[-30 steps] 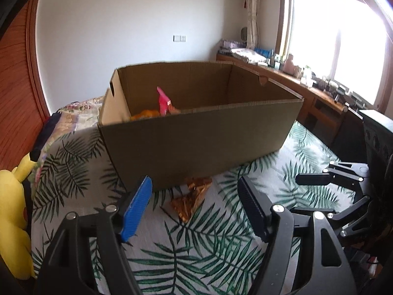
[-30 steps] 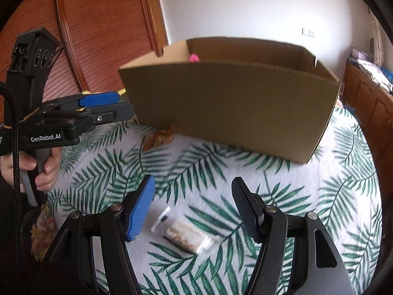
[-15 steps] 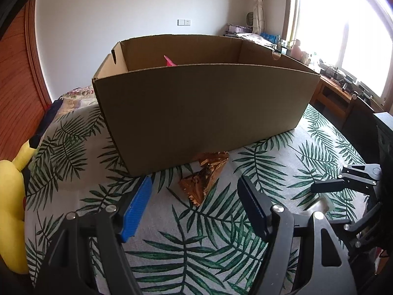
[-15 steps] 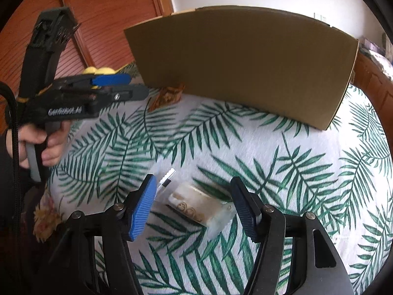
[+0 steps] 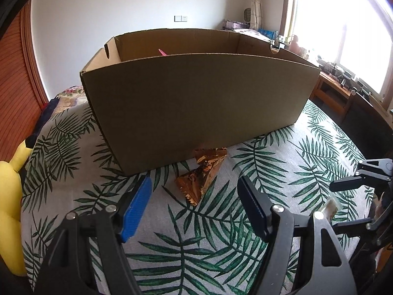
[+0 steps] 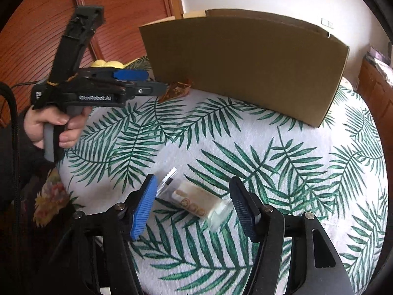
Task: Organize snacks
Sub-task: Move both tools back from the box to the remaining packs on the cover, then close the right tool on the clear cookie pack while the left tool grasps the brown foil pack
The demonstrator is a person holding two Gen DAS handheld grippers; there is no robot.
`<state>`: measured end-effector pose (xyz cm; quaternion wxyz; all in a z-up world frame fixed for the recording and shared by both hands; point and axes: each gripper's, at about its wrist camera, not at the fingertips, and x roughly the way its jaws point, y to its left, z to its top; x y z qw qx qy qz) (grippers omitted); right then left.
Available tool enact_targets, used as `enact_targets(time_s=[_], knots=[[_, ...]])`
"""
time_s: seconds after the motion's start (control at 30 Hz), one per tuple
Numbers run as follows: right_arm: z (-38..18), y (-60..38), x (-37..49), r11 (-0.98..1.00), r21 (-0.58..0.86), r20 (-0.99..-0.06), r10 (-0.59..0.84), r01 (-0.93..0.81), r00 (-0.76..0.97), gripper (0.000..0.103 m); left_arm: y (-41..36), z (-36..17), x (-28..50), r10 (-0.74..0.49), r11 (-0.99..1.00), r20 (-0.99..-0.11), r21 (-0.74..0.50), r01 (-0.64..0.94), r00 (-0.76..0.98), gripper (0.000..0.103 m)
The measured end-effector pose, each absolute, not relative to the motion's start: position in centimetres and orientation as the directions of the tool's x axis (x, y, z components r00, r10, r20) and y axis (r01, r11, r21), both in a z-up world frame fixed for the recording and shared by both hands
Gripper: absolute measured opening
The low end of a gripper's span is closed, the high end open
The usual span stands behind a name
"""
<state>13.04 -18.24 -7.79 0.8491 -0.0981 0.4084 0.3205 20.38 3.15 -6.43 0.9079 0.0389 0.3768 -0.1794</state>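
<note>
A large open cardboard box (image 5: 196,98) stands on the leaf-print bedcover (image 5: 282,162), with the tip of a pink snack pack (image 5: 162,52) showing above its near wall. A gold foil snack packet (image 5: 202,178) lies against the box's front. My left gripper (image 5: 194,196) hovers open just before the packet, with nothing between its fingers. In the right wrist view a clear packet of biscuits (image 6: 194,202) lies flat between the jaws of my right gripper (image 6: 192,180). That gripper is open and its pads do not press the packet. The left gripper (image 6: 154,81), in a hand, shows at the left near the gold packet (image 6: 175,91).
A yellow plush toy (image 5: 9,196) lies at the bed's left edge. Wooden wardrobe doors (image 6: 49,24) stand behind it. A cluttered wooden desk (image 5: 339,86) runs under the bright window at the right. The right gripper (image 5: 356,184) shows low at the right of the left wrist view.
The right gripper has come down and forward, so the clear packet now lies between its jaws, which stand slightly narrower. The left gripper has sunk toward the gold packet.
</note>
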Motion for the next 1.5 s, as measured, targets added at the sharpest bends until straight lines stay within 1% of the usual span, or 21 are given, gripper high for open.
enact_targets(time_s=[0.17, 0.37, 0.53, 0.7, 0.8, 0.93, 1.1, 1.17, 1.2, 1.23, 1.27, 1.3, 1.33, 1.37, 1.4, 1.43, 1.5], knots=[[-7.4, -18.9, 12.1, 0.773, 0.04, -0.769, 0.429, -0.633, 0.475, 0.063, 3.1, -6.5, 20.4, -0.298, 0.932, -0.699, -0.066, 0.357, 0.65, 0.073], [-8.3, -18.4, 12.6, 0.772, -0.014, -0.793, 0.379, -0.636, 0.477, 0.064, 2.7, -6.6, 20.7, -0.297, 0.928, -0.706, -0.056, 0.367, 0.643, 0.073], [-9.0, -17.4, 13.4, 0.768, -0.025, -0.791, 0.376, -0.64, 0.482, 0.063, 2.1, -6.6, 21.2, -0.298, 0.924, -0.713, -0.048, 0.38, 0.635, 0.073], [-9.2, -17.4, 14.1, 0.776, -0.017, -0.785, 0.38, -0.63, 0.49, 0.049, 1.7, -6.9, 21.9, -0.301, 0.92, -0.719, -0.047, 0.388, 0.627, 0.073], [-9.3, -17.6, 14.3, 0.78, -0.018, -0.776, 0.384, -0.625, 0.501, 0.045, 1.4, -7.0, 22.3, -0.306, 0.918, -0.72, -0.048, 0.394, 0.623, 0.073], [-9.5, -17.4, 14.0, 0.782, -0.042, -0.761, 0.378, -0.622, 0.526, 0.045, 1.0, -7.1, 22.8, -0.309, 0.913, -0.724, -0.045, 0.405, 0.617, 0.071], [-9.5, -17.5, 14.1, 0.784, -0.037, -0.757, 0.383, -0.62, 0.529, 0.045, 0.4, -7.6, 23.6, -0.306, 0.911, -0.74, -0.045, 0.41, 0.599, 0.061], [-9.5, -17.5, 14.1, 0.783, -0.04, -0.757, 0.382, -0.62, 0.531, 0.045, 0.2, -7.8, 23.8, -0.301, 0.912, -0.743, -0.041, 0.409, 0.598, 0.06], [-9.6, -17.4, 14.2, 0.783, -0.04, -0.756, 0.382, -0.62, 0.531, 0.045, 0.0, -7.9, 23.9, -0.295, 0.913, -0.746, -0.037, 0.405, 0.598, 0.057], [-9.6, -17.4, 14.2, 0.783, -0.04, -0.756, 0.382, -0.62, 0.531, 0.045, -0.2, -7.9, 24.0, -0.29, 0.915, -0.747, -0.032, 0.403, 0.598, 0.051], [-9.6, -17.4, 14.2, 0.783, -0.04, -0.756, 0.382, -0.621, 0.531, 0.045, -0.3, -8.0, 24.1, -0.284, 0.916, -0.749, -0.028, 0.401, 0.598, 0.049], [-9.5, -17.4, 14.2, 0.782, -0.04, -0.756, 0.383, -0.622, 0.53, 0.045, -0.3, -8.2, 24.1, -0.28, 0.917, -0.752, -0.025, 0.398, 0.597, 0.043], [-9.5, -17.4, 14.2, 0.782, -0.038, -0.756, 0.384, -0.622, 0.529, 0.045, -0.3, -8.3, 24.1, -0.279, 0.917, -0.752, -0.024, 0.398, 0.597, 0.031], [-9.5, -17.3, 14.2, 0.783, -0.038, -0.756, 0.384, -0.621, 0.53, 0.043, -0.3, -8.3, 24.1, -0.289, 0.916, -0.75, -0.035, 0.4, 0.595, 0.027], [-9.5, -17.3, 14.2, 0.784, -0.037, -0.756, 0.384, -0.62, 0.531, 0.033, -0.2, -8.2, 23.9, -0.296, 0.916, -0.745, -0.044, 0.399, 0.598, 0.024], [-9.4, -17.4, 14.2, 0.783, -0.033, -0.754, 0.388, -0.622, 0.529, 0.029, -0.1, -8.0, 23.7, -0.301, 0.916, -0.739, -0.048, 0.398, 0.602, 0.023], [-9.3, -17.6, 14.4, 0.785, -0.017, -0.754, 0.397, -0.619, 0.524, 0.026, -0.2, -7.7, 23.2, -0.31, 0.915, -0.73, -0.054, 0.401, 0.609, 0.022]])
